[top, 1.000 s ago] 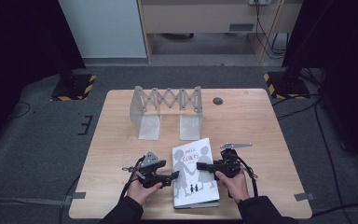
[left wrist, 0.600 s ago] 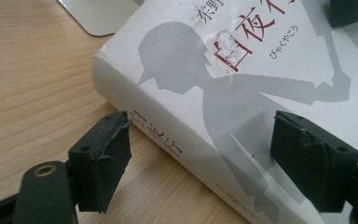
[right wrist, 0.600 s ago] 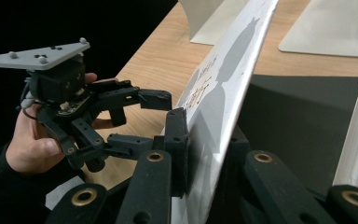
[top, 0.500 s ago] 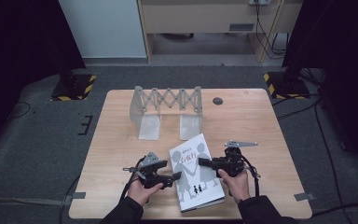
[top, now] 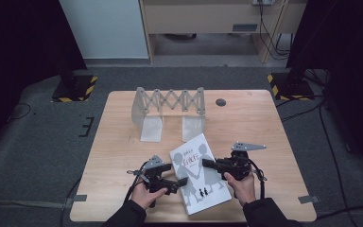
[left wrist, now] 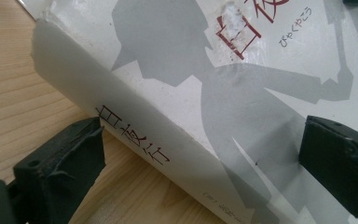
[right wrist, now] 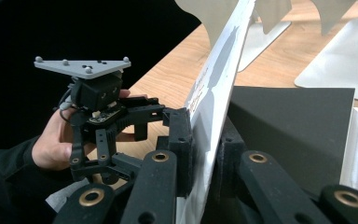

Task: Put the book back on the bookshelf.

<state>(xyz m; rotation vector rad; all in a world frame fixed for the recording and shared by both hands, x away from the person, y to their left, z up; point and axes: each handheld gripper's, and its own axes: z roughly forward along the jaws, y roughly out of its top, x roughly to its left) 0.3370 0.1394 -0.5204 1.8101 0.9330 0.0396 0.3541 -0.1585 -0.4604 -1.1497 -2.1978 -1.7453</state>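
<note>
The book (top: 199,175) is lying near the front edge of the wooden table (top: 123,142), between the two hands, and its white front cover (right wrist: 212,88) is being raised. The right gripper (top: 207,163) is clamping the free edge of this cover: in the right gripper view the two black pads are pressing on the thin white sheet from both sides, and the dark inner page (right wrist: 293,135) is showing under it. So the opening of the book is already started, but the cover is only partly up and is standing steeply, not yet folded over.

The left gripper (top: 183,180) is at the spine side of the book. Its jaws have just been opening and are now standing wide apart; the spine (left wrist: 135,140) with red lettering is passing between them, but the pads are not pressing on it.

What is left, in my judgement, is to swing the cover fully open. The accordion-style bookstand (top: 170,106) is standing well apart at the back, with no book in it.
</note>
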